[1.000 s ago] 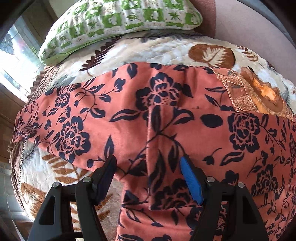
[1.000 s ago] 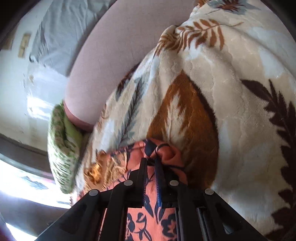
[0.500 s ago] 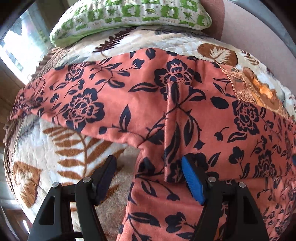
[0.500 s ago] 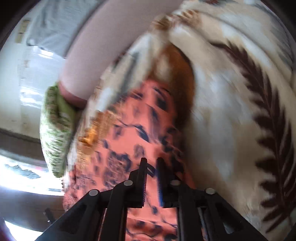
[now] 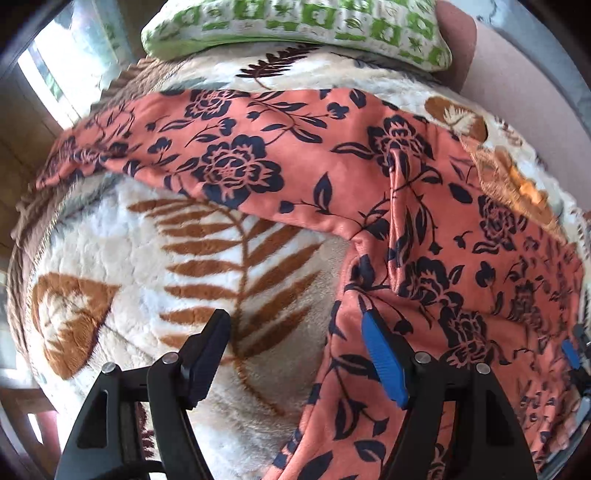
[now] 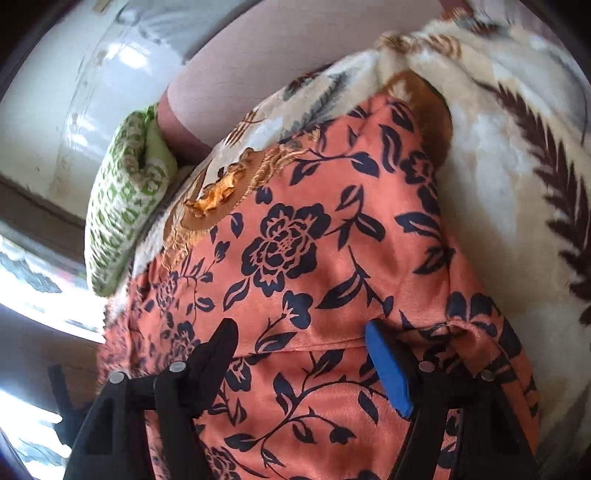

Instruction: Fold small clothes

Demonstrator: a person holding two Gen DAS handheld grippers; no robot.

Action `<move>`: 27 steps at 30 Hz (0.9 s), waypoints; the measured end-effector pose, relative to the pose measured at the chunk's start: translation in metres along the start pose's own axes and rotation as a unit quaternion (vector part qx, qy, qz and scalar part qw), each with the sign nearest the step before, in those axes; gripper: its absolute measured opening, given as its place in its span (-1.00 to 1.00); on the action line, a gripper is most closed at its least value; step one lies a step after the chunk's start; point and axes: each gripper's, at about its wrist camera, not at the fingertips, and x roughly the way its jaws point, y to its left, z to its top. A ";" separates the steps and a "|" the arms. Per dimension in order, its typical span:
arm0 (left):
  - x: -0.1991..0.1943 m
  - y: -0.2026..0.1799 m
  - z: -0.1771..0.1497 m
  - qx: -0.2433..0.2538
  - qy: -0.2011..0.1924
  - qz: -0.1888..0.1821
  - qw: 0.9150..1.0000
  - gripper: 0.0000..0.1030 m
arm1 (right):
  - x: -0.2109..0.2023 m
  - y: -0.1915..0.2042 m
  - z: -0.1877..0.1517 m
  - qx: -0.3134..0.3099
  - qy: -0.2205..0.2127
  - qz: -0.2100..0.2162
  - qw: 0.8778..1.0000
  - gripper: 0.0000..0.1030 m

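Observation:
A small orange garment with dark blue flowers (image 5: 369, 177) lies spread on a cream blanket with brown leaves (image 5: 155, 266). It looks like small trousers with a gathered orange waistband (image 5: 517, 177) at the far right. My left gripper (image 5: 295, 339) is open and empty, over the blanket at the garment's near edge. In the right wrist view the same garment (image 6: 295, 251) fills the middle. My right gripper (image 6: 301, 350) is open and empty just above the cloth, over a folded edge. Its blue pad also shows at the left wrist view's right edge (image 5: 570, 354).
A green and white pillow (image 5: 295, 29) lies at the far end of the blanket, also in the right wrist view (image 6: 125, 199). A mauve headboard (image 6: 277, 62) stands behind. Bright windows are on the left (image 5: 48, 77).
My right gripper was shut on the cloth and has now opened, with the garment laid flat under it. My left gripper has drawn back and left, off the garment onto the blanket.

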 end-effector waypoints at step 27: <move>0.032 0.271 0.103 -0.451 -0.087 -0.132 0.878 -0.20 | 0.050 0.071 0.005 -0.103 -0.018 0.064 0.992 0.34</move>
